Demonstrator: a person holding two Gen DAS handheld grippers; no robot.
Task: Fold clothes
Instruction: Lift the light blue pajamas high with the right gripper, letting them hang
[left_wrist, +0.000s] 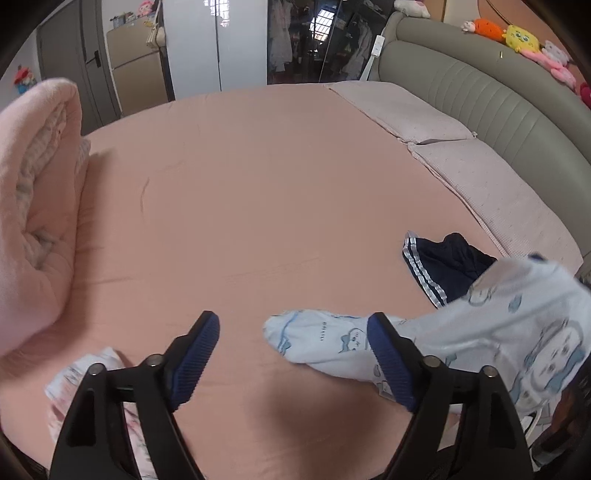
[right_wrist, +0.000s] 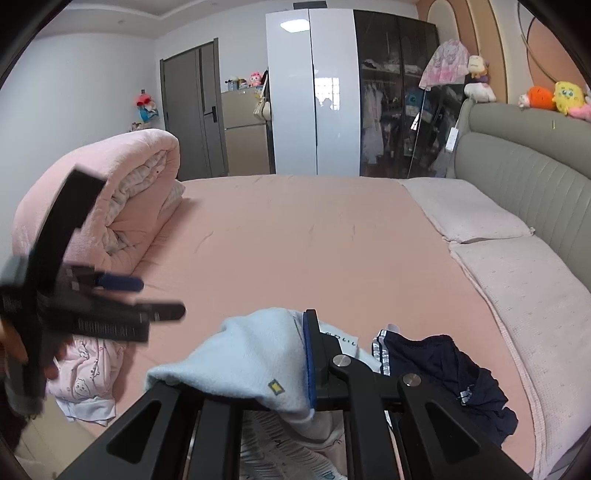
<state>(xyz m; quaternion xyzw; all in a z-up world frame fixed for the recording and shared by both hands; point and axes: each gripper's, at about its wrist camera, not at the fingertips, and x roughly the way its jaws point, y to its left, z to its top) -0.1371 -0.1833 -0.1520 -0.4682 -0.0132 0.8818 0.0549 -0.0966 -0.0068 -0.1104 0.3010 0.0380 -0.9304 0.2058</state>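
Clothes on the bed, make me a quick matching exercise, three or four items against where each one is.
Items:
1. light blue garment
2. navy shorts
3. rolled pink quilt
4. pink printed garment

Places:
A. at the bed's left edge
B. near the pillows
C. beneath the left gripper
D. in the right gripper

Pairs: 1-D, 2-B, 3-A, 4-C

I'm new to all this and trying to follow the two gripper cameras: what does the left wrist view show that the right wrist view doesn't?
Only the left wrist view shows the left gripper head-on, open and empty, and the light blue garment with its sleeve trailing on the sheet. Only the right wrist view shows the right gripper clamping that garment, and the ceiling. Both show the pink bed, rolled quilt, navy shorts, pink garment, pillows and wardrobe.
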